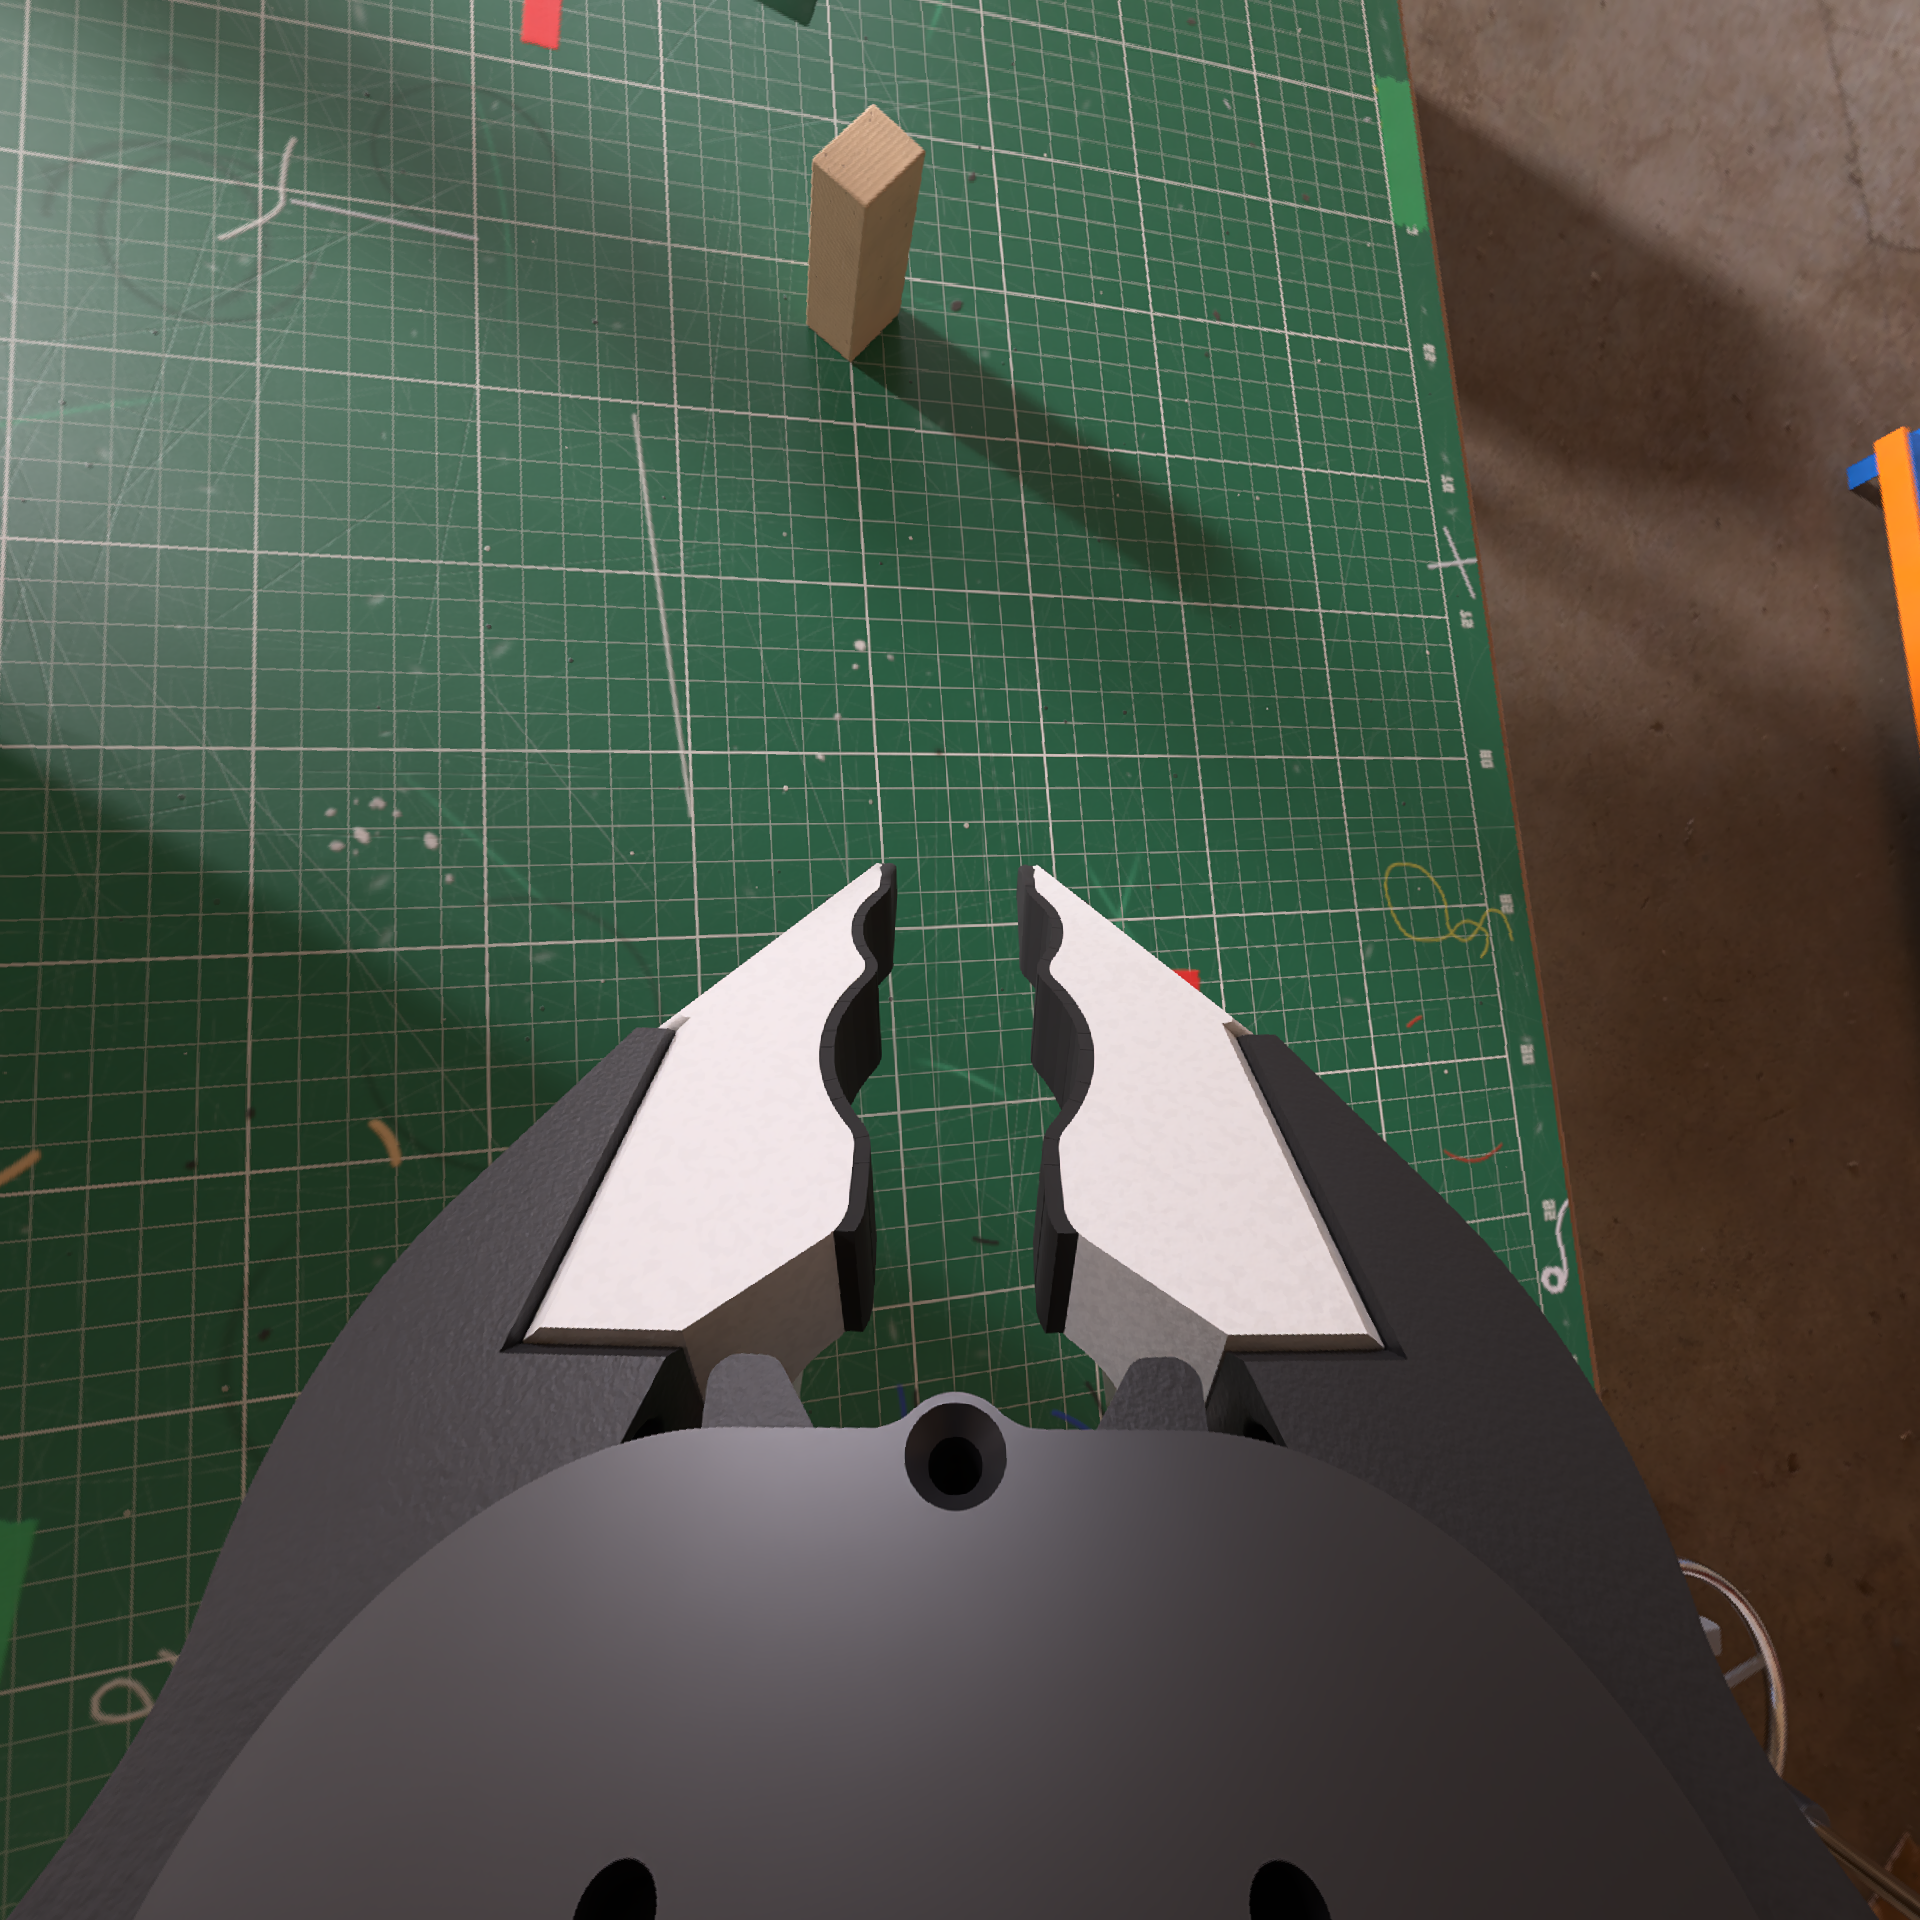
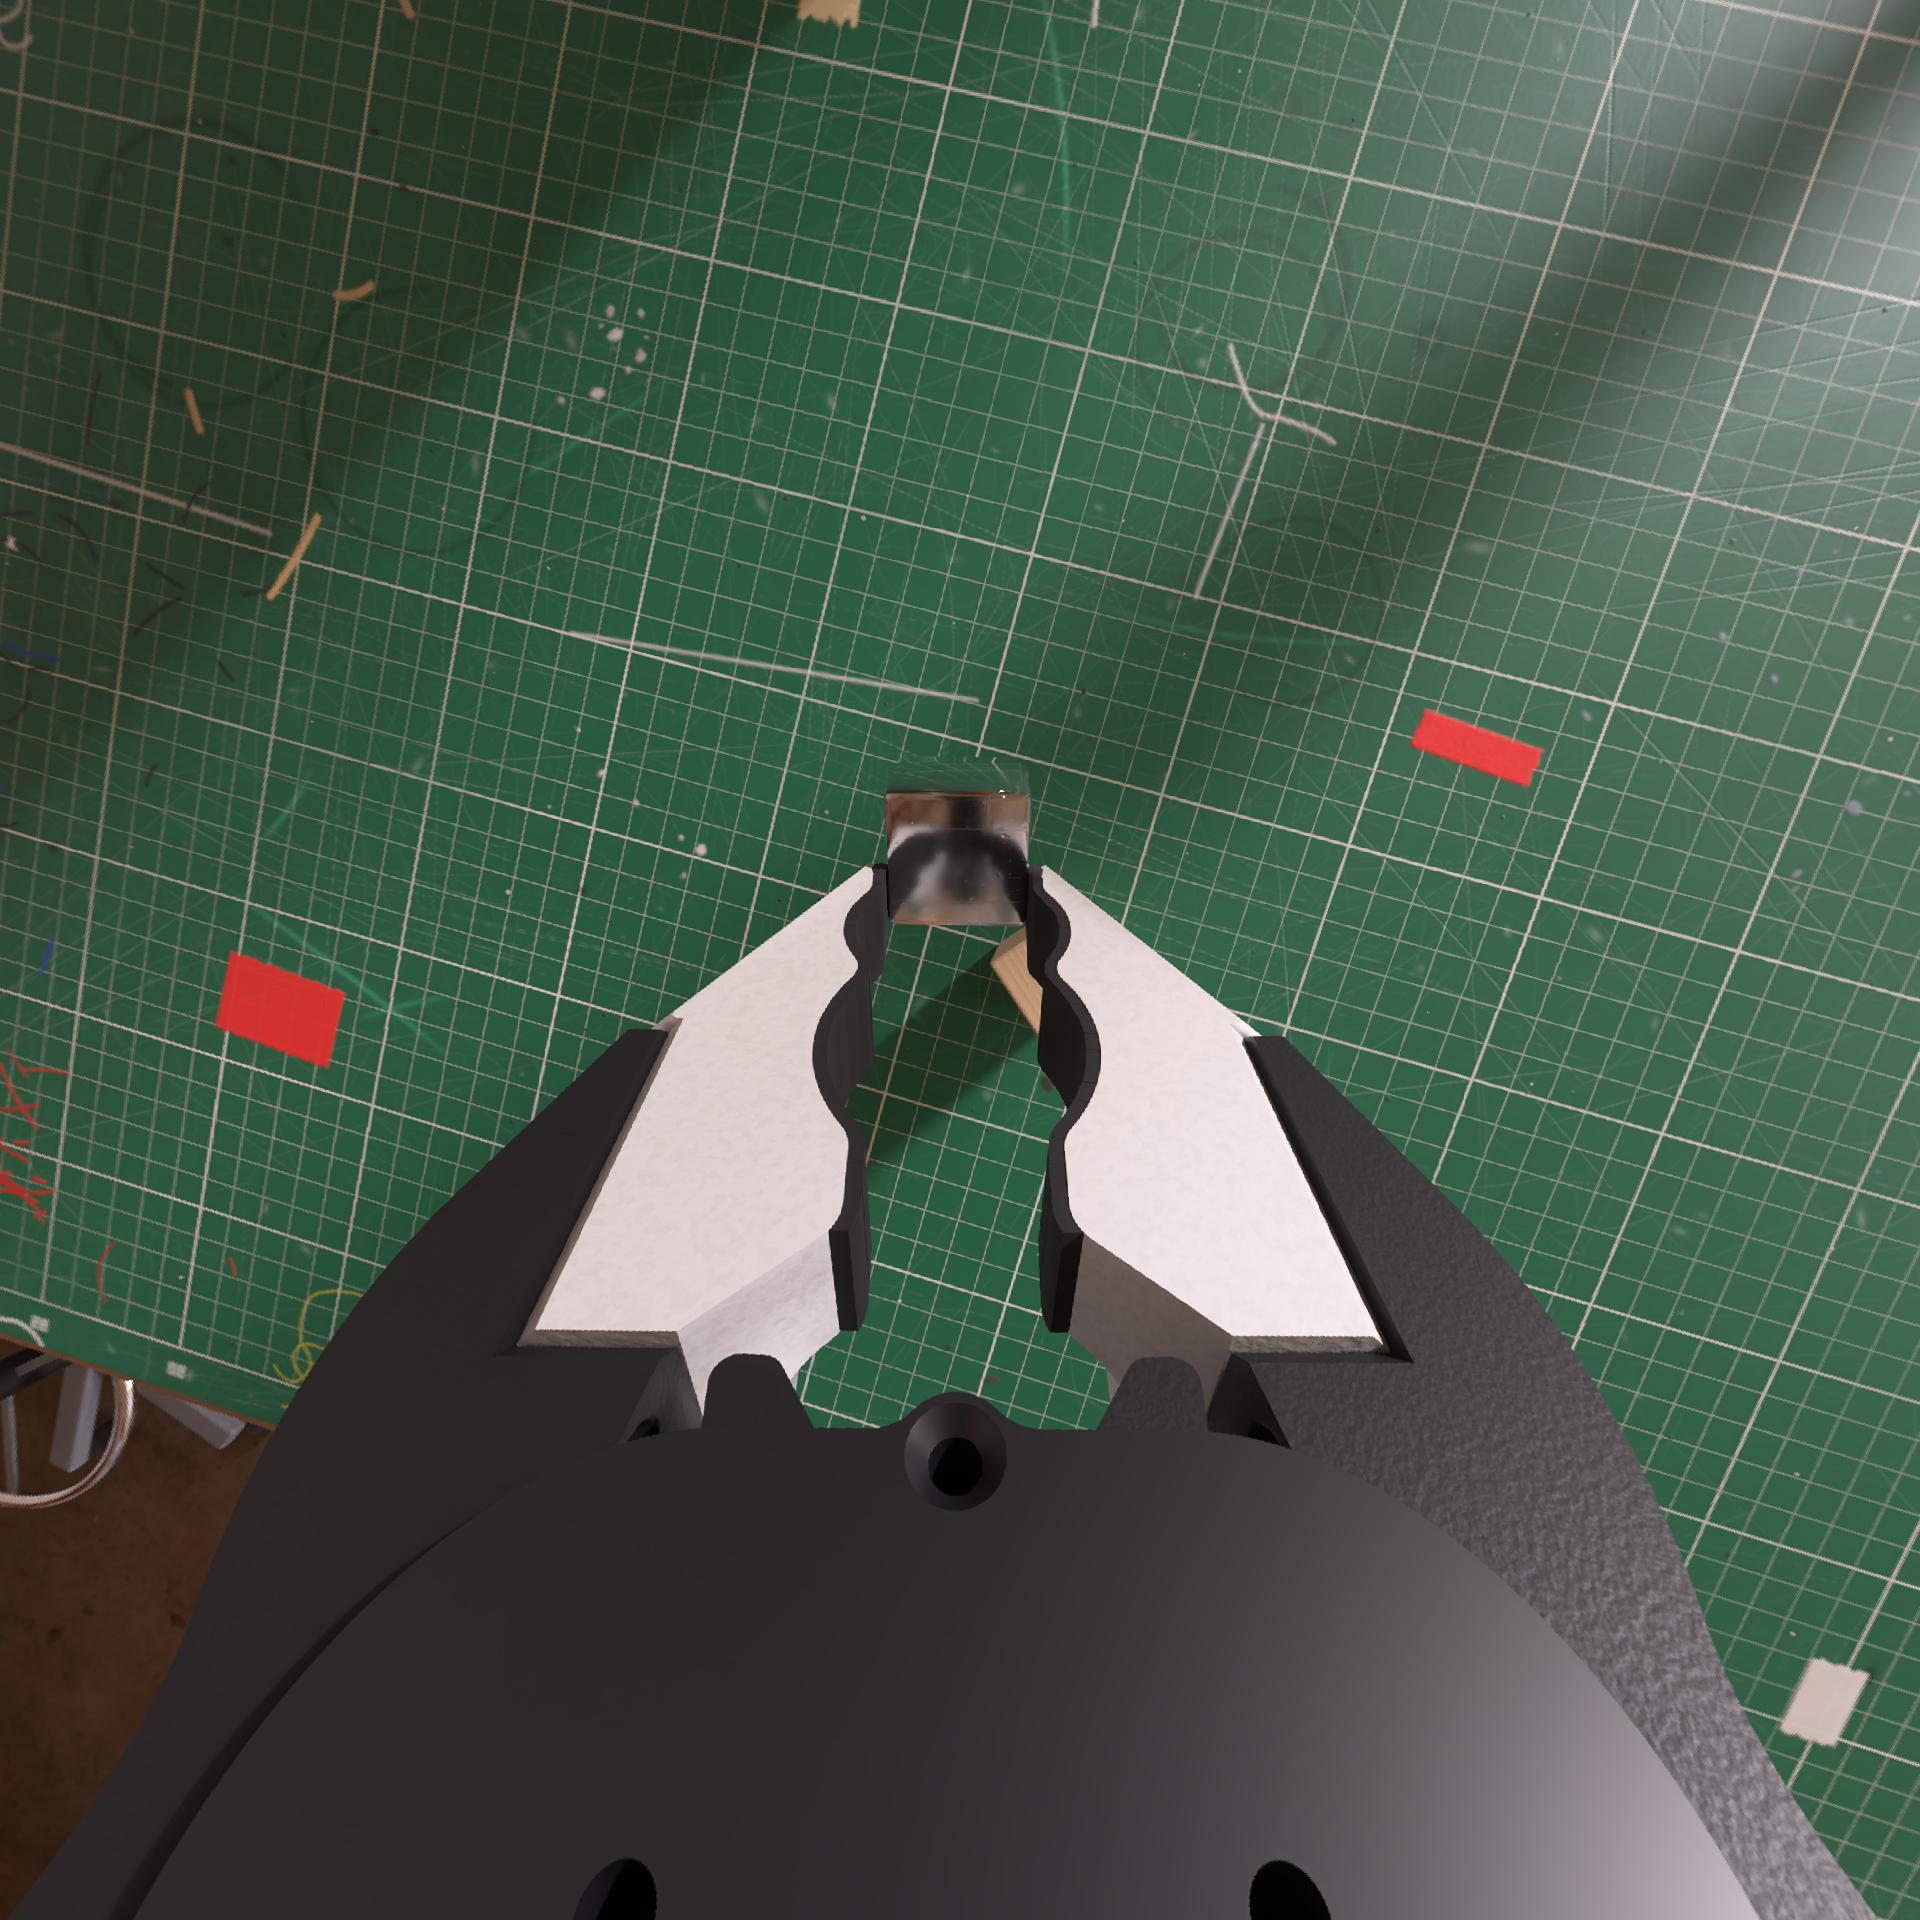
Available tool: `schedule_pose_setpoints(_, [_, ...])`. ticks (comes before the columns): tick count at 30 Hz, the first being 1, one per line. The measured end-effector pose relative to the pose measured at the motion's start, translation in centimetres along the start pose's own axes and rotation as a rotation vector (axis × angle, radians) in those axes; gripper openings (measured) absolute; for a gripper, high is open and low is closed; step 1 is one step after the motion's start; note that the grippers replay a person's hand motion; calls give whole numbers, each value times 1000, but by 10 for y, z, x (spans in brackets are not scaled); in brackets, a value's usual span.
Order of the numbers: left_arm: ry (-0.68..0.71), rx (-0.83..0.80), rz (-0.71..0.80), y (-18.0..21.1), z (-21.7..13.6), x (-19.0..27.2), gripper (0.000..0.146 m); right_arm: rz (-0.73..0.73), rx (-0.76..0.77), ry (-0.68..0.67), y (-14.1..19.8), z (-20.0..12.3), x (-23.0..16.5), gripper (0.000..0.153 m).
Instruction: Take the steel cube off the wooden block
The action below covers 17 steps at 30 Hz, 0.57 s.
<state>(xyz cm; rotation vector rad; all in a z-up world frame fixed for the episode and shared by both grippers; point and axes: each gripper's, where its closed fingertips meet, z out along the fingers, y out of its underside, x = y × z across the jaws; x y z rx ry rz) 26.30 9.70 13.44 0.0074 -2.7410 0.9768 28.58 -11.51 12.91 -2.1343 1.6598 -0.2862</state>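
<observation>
A tall wooden block (image 1: 864,234) stands upright on the green cutting mat (image 1: 416,623) in the left wrist view, with nothing on its top. My left gripper (image 1: 956,878) is open and empty, well short of the block. In the right wrist view my right gripper (image 2: 956,883) is shut on the shiny steel cube (image 2: 956,857), held at the fingertips above the mat (image 2: 520,520). A sliver of the wooden block (image 2: 1020,982) shows below, between the fingers, mostly hidden by the right finger.
The mat's right edge (image 1: 1496,727) borders a brown floor (image 1: 1714,727), where an orange and blue object (image 1: 1901,540) stands. Red tape patches (image 2: 278,1008) (image 2: 1475,744) and a pale tape piece (image 2: 1823,1704) lie flat on the mat. The mat's near left corner (image 2: 125,1361) shows.
</observation>
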Motion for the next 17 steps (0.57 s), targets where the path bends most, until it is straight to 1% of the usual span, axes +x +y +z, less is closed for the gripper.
schedule_pose_setpoints(7, [-6,2,-3,0,-1,1,23,-16,16,12,-3,-2,1,26])
schedule_pose_setpoints(17, [-5,1,-3,0,0,3,23,-7,-11,8,6,3,2,26])
